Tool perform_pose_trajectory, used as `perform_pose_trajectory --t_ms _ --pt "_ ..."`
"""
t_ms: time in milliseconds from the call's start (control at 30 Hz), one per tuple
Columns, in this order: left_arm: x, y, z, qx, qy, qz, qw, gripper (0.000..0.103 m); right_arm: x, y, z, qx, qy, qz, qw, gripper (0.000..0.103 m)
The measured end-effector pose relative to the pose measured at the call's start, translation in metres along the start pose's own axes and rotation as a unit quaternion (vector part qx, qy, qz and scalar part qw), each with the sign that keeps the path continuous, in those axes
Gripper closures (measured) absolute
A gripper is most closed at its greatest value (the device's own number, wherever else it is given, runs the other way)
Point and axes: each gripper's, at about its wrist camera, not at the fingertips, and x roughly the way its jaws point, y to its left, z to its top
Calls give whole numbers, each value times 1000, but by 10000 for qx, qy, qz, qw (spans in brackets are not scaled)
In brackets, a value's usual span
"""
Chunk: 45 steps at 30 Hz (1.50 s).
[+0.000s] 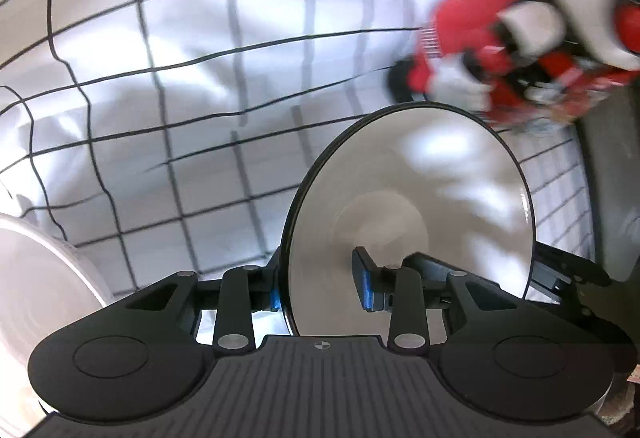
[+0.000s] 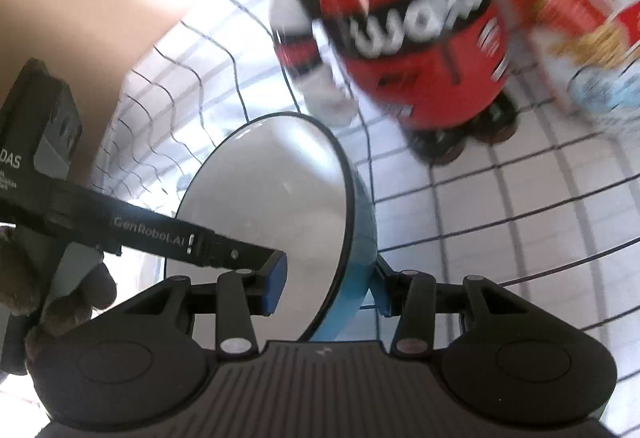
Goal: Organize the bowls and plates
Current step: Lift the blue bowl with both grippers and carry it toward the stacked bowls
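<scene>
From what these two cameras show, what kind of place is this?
Probably a home dining or kitchen table: a white cloth with a black grid covers it, red snack packages stand on it, and a blue bowl with a white inside is being handled.

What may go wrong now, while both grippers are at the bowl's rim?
1. The bowl is tipped on its side, with the right gripper and left gripper both astride its rim; an uneven grip may let it slip or twist.
2. The red packages stand close behind it and might be knocked.
3. A white dish near the left gripper could be bumped.
</scene>
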Motion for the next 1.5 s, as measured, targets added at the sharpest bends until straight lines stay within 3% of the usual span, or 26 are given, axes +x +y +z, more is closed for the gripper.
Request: perform_pose_trajectory --t_ms 133,300,500,733,933,1000,1167,1333,1500 --pt "-20 -29 -25 11 -248 -56 9997 67 -40 5 -7 -402 -197 -78 9990 58" --pt "-35 -62 -73 -90 -259 -161 9995 67 -88 6 -27 -639 -216 -100 9977 58" --pt "-47 -104 -143 136 -254 -295 9991 67 -138 10 -60 -751 -89 -126 9971 58" --pt "-49 -127 -208 325 -142 -421 9985 67 -164 14 -98 -774 227 -226 9965 56" --pt "-51 -106 -242 151 -34 -513 9986 67 -164 37 -124 -916 501 -112 9945 56" --pt "-55 -94 -251 171 19 -306 9994 67 -158 48 -130 -980 617 -50 9933 56" --pt "-71 -59 -270 -220 -73 -323 9992 67 -144 79 -136 -1208 850 190 9888 56" --pt "-105 -37 -282 -430 -347 -303 9980 67 -133 122 -130 -1717 817 390 9810 56" --pt "-124 -16 -268 -626 -683 -187 9955 67 -122 150 -108 -2013 610 552 9761 56"
